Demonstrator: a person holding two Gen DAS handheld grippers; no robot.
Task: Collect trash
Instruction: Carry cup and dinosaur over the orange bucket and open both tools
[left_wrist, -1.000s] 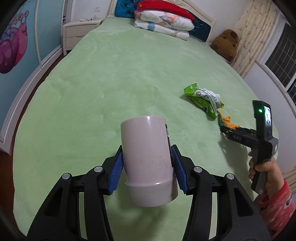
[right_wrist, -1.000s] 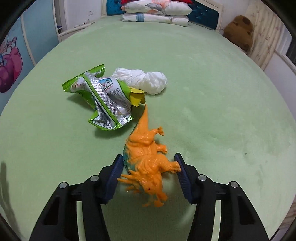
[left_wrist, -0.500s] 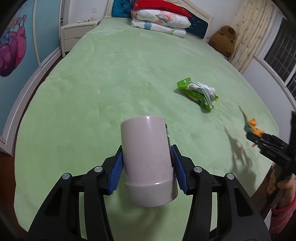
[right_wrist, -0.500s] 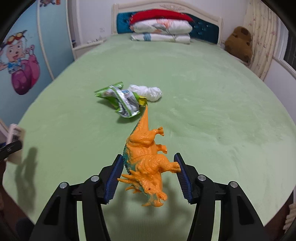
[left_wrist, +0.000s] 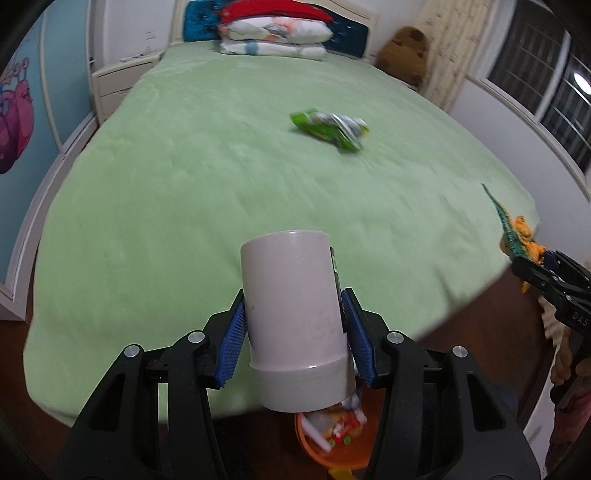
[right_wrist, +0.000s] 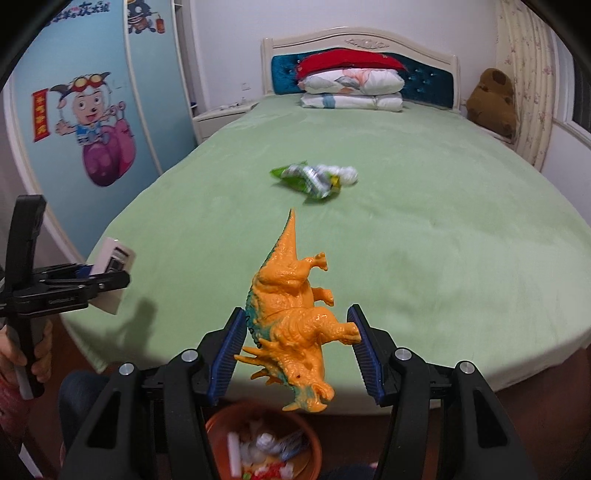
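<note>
My left gripper (left_wrist: 293, 334) is shut on a pale grey plastic pipe piece (left_wrist: 293, 317) and holds it in the air past the foot of the bed. My right gripper (right_wrist: 297, 349) is shut on an orange toy dinosaur (right_wrist: 295, 314), also in the air. An orange bin (right_wrist: 314, 448) with several wrappers inside stands on the floor right under both grippers; it shows in the left wrist view too (left_wrist: 314, 448). A green snack wrapper (right_wrist: 304, 179) and a white crumpled wad (right_wrist: 347, 173) lie mid-bed. The right gripper (left_wrist: 550, 273) also shows at the right edge of the left wrist view.
The green bed (right_wrist: 443, 240) fills the view, with stacked pillows (right_wrist: 351, 88) at the headboard. A brown plush bear (right_wrist: 491, 98) sits at the far right corner. A white nightstand (left_wrist: 118, 83) and a blue cartoon wardrobe (right_wrist: 92, 122) stand on the left.
Both grippers have pulled back from the bed with their loads, beyond its foot edge. The orange bin has come into view beneath them. The wrapper and wad stay on the bed.
</note>
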